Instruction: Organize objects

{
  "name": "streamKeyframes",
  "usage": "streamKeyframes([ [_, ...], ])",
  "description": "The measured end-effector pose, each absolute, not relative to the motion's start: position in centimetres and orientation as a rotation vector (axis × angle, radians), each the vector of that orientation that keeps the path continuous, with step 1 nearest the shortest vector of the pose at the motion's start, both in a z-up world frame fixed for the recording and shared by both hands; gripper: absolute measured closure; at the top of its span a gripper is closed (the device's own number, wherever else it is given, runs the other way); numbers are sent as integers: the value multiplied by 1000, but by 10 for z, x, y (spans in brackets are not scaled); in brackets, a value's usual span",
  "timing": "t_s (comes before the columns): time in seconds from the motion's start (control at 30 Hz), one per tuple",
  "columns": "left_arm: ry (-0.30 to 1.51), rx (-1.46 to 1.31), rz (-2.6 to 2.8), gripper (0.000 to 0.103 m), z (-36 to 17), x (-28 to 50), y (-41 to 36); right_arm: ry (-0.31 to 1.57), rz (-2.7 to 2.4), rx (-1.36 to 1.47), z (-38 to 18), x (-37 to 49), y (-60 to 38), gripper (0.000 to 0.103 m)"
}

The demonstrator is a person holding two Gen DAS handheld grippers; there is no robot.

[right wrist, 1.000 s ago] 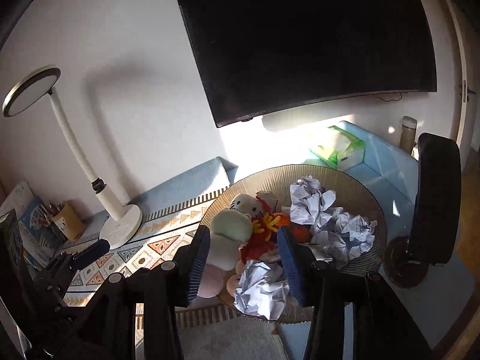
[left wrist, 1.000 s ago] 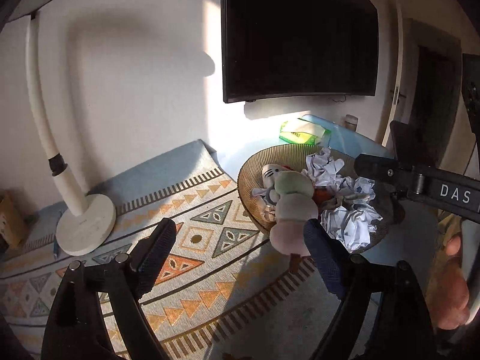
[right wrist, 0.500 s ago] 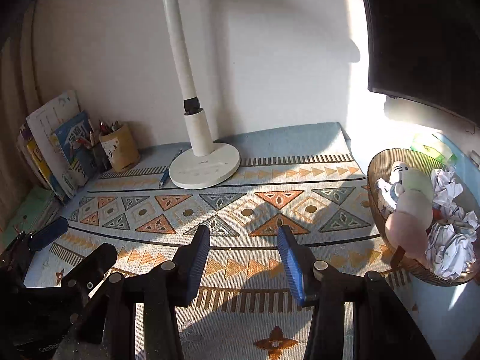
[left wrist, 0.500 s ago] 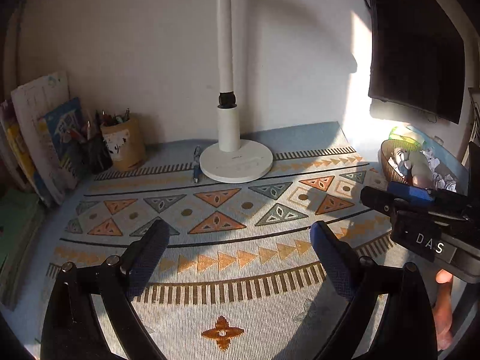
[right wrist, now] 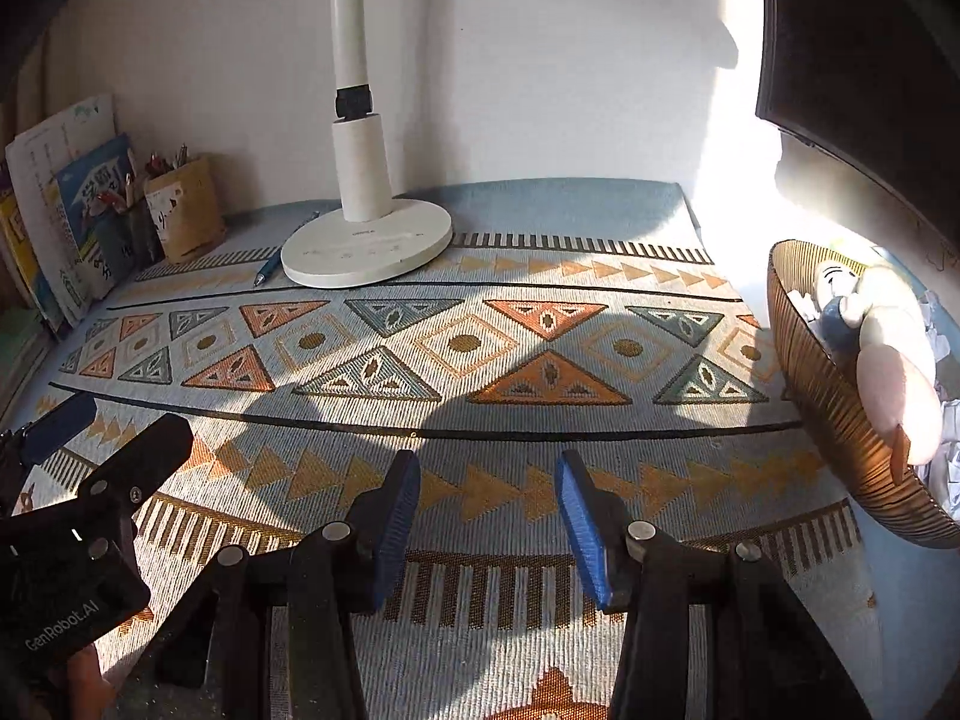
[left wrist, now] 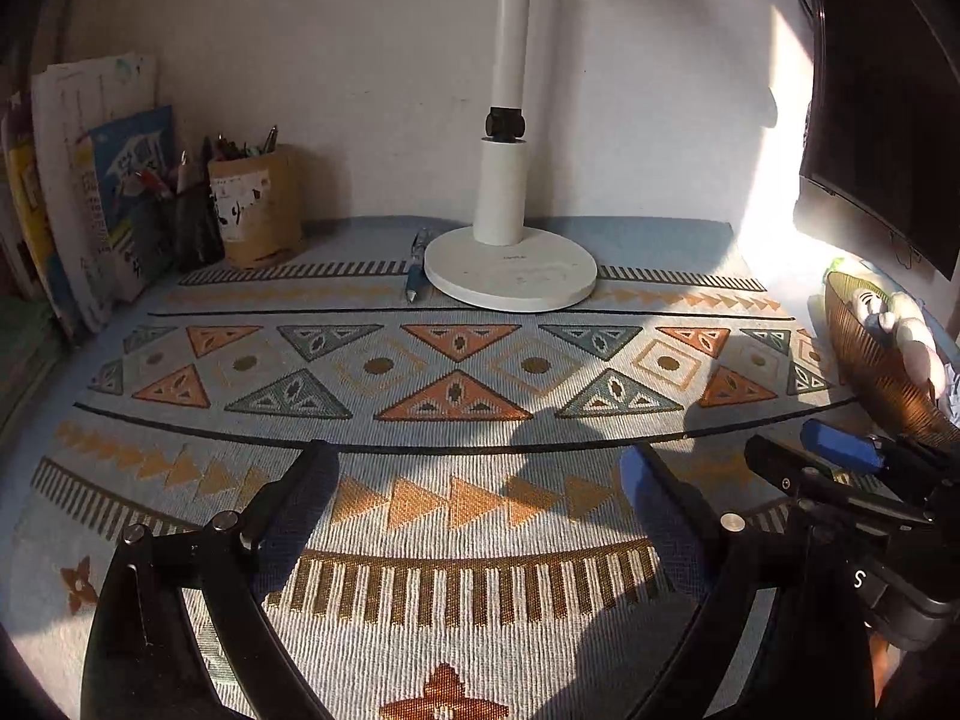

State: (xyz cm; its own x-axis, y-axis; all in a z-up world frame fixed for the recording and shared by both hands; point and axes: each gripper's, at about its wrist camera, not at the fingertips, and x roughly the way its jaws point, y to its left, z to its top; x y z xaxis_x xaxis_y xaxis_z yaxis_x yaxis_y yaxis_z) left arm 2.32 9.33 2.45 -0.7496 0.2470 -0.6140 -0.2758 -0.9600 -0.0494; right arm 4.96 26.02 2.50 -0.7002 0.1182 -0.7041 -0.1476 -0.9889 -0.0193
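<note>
Patterned cloth (right wrist: 480, 360) covers the desk. Far right, a brown basket (right wrist: 822, 396) holds soft toys (right wrist: 894, 372) and crumpled paper (right wrist: 954, 426). Left gripper (left wrist: 474, 480) gapes wide, empty; right gripper (right wrist: 486, 480) half-spread, empty.

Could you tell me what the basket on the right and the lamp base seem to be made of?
The basket looks like brown ribbed wicker or moulded plastic, going by its fine vertical ridges; which one is unclear. The lamp base looks like smooth matte white plastic, with an even, dull sheen.
</note>
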Motion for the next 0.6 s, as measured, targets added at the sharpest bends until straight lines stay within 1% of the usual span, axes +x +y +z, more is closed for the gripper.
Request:
streamKeyframes([
  [0.13, 31, -1066, 2684, 7, 15, 10, 90, 11, 2786, -1109, 26, 52, 254, 58],
  [0.27, 100, -1120, 2687, 7, 10, 9, 98, -18, 2786, -1103, 27, 52, 251, 58],
  [0.43, 240, -1174, 2708, 7, 4, 8, 110, -11, 2775, -1103, 26, 51, 252, 58],
  [0.6, 224, -1171, 2702, 7, 6, 9, 107, -2, 2773, -1101, 26, 51, 253, 58],
])
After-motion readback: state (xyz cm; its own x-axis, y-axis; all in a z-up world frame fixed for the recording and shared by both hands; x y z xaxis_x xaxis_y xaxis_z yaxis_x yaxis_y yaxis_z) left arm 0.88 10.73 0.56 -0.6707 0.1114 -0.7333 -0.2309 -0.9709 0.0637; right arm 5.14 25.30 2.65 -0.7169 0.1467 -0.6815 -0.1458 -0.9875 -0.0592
